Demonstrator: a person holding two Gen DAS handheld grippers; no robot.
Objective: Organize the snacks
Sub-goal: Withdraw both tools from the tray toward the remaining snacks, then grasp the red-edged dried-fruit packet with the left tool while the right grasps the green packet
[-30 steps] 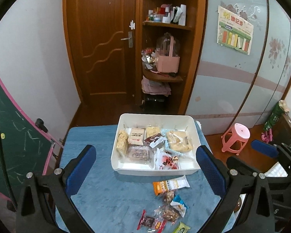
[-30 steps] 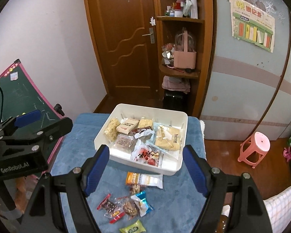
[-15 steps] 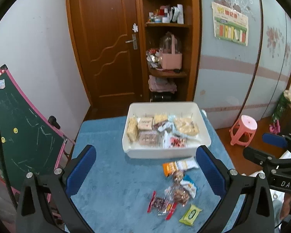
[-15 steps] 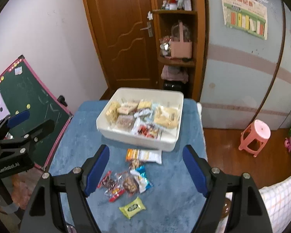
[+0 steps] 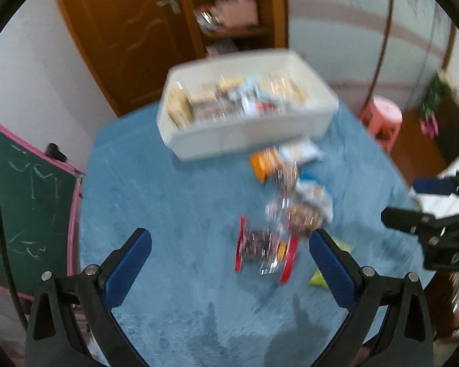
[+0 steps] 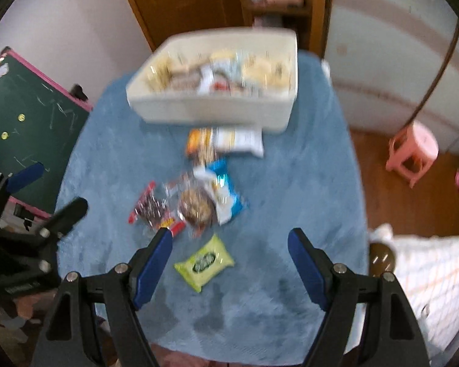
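Both views are smeared, so fine detail on the wrappers cannot be read. The white bin point(image 6: 217, 110) sits at the far end of the blue table point(image 6: 290, 214), toward 12 o'clock from both cameras, and it is already packed with snacks; it looks like the collecting place. The loose packets lie in a string on the table from just below the bin's near wall toward the grippers: an orange-and-white packet point(image 6: 226, 140) nearly touching the bin, a blue-and-white packet point(image 6: 223, 192) and a round cookie point(image 6: 195, 208) overlapping one another, a red-edged candy pack point(image 5: 264, 247) at their 8 o'clock, and a green packet point(image 6: 203, 261) lying apart, nearest the right camera. The right hand-held gripper point(image 6: 229, 260) has its jaws spread wide and holds nothing; the green packet lies between its fingertips at about 11 o'clock, so this is probably the next pick. The left hand-held gripper point(image 5: 229, 263) is likewise wide apart and empty, with the red-edged pack just ahead at 1 o'clock, so that may be its target.
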